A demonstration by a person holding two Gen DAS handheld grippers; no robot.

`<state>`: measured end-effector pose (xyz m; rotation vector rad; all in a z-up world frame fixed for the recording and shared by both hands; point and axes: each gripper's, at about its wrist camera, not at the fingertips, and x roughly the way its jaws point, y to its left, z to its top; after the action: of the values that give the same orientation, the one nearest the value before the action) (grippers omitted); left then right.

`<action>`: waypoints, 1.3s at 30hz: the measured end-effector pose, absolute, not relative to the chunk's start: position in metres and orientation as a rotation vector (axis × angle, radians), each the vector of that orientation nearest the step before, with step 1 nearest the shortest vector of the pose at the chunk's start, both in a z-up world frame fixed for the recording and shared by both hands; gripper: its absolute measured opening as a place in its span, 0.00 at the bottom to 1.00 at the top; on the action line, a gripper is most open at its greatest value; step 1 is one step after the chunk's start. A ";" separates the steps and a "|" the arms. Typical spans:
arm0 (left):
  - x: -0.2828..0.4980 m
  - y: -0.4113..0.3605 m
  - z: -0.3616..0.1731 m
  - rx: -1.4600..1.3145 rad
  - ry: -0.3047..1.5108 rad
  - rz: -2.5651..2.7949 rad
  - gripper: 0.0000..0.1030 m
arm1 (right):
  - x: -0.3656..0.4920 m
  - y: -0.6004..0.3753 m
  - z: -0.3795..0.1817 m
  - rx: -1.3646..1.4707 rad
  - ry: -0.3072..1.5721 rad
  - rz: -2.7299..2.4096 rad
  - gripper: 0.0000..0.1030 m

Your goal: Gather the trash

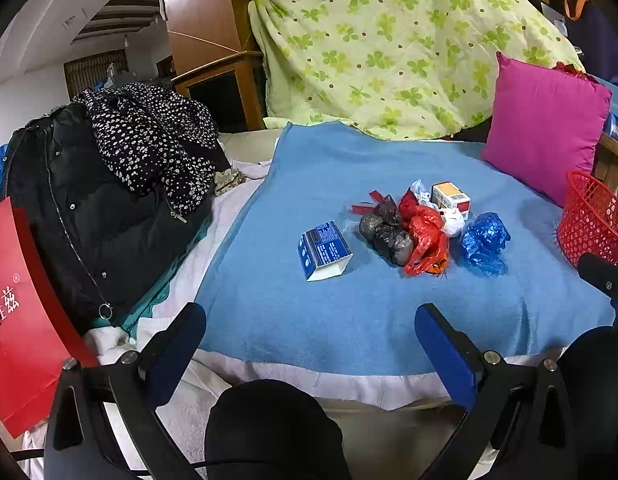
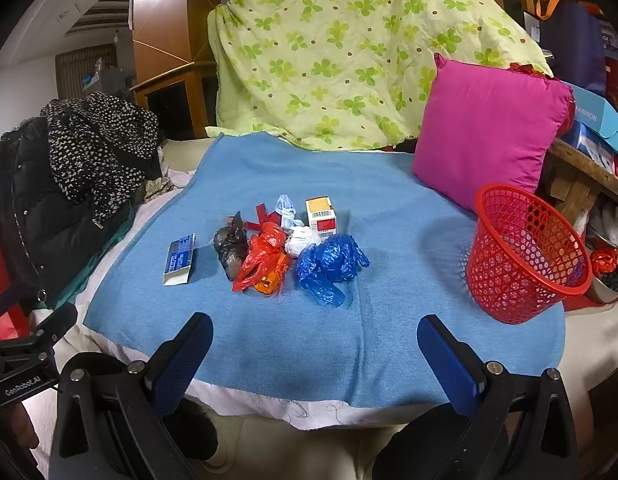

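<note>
We hold both grippers, left gripper (image 1: 311,338) and right gripper (image 2: 315,350), wide and empty, nothing collected yet; next we reach the blue bag (image 2: 329,262) for the red basket (image 2: 525,256) right.

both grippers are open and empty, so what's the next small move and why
Probably bring the right gripper forward and down toward the crumpled blue plastic bag. It is the piece of the trash pile lying nearest that gripper and nearest the red mesh basket, which stands empty on the blue blanket to the right. Nothing is held yet.
</note>
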<state>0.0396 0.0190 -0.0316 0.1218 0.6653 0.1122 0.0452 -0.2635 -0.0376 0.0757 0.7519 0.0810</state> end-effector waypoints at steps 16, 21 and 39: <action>0.046 0.020 -0.037 0.132 0.681 0.114 1.00 | 0.054 -0.266 -0.043 0.084 0.766 0.079 1.00; 0.052 0.020 -0.039 0.135 0.686 0.115 1.00 | 0.058 -0.266 -0.044 0.087 0.769 0.078 1.00; 0.075 0.022 -0.048 0.130 0.706 0.127 1.00 | 0.085 -0.267 -0.054 0.098 0.792 0.085 1.00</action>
<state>0.0752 0.0221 -0.0477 0.1302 0.7057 0.1271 0.0847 -0.2672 -0.0542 0.0981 0.7916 0.0850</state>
